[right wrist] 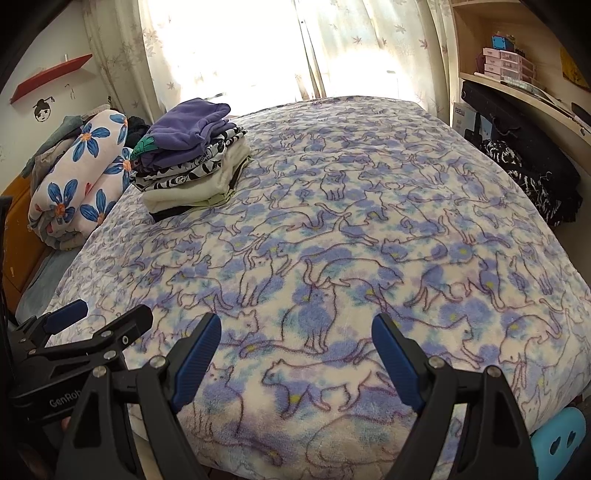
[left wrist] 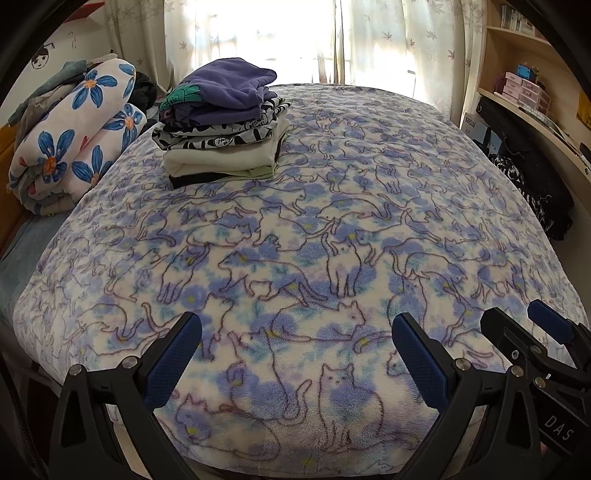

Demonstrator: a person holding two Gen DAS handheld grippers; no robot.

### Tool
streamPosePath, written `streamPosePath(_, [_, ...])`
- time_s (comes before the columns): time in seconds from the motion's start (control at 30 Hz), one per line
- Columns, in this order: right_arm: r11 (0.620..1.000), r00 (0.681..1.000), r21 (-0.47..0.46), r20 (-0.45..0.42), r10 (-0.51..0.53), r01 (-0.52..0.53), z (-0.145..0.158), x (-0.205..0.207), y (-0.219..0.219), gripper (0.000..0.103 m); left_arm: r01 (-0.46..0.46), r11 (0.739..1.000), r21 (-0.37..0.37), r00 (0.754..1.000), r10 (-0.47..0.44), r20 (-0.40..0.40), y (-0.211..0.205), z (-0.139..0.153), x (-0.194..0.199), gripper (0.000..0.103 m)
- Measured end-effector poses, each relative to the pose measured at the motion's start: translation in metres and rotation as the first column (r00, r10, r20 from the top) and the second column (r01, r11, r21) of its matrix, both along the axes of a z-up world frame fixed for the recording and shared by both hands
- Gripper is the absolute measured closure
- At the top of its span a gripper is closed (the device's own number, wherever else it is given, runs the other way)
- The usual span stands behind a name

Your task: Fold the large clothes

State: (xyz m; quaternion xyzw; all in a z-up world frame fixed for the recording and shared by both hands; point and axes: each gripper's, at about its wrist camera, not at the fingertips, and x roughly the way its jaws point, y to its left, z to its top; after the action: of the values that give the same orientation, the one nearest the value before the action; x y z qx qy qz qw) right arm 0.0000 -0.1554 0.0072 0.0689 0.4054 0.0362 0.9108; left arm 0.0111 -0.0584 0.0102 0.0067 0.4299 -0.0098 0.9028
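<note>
A stack of folded clothes (left wrist: 221,125) with a purple garment on top sits at the far left of the bed; it also shows in the right wrist view (right wrist: 192,155). A cat-print fleece blanket (left wrist: 314,240) covers the bed, also seen in the right wrist view (right wrist: 351,240). My left gripper (left wrist: 295,328) is open and empty above the blanket's near edge. My right gripper (right wrist: 295,328) is open and empty beside it. The right gripper shows at the left wrist view's right edge (left wrist: 517,321); the left gripper shows at the right wrist view's left edge (right wrist: 107,314).
A rolled flower-print quilt (left wrist: 74,136) lies left of the stack. A curtained window (left wrist: 277,33) is behind the bed. Wooden shelves and a desk (left wrist: 528,85) with dark clothing (left wrist: 532,184) stand at right. A blue stool (right wrist: 557,439) is at the bed's near right corner.
</note>
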Motion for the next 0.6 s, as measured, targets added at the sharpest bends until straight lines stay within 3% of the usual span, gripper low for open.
streamPosePath(0.6, [1.0,1.0,-0.001,0.001,-0.001,0.001,-0.001,-0.0006,0.001,0.019,0.001,1.0,0.001,1.0,-0.001,0.0,-0.0001,-0.0002,-0.0005,0.001])
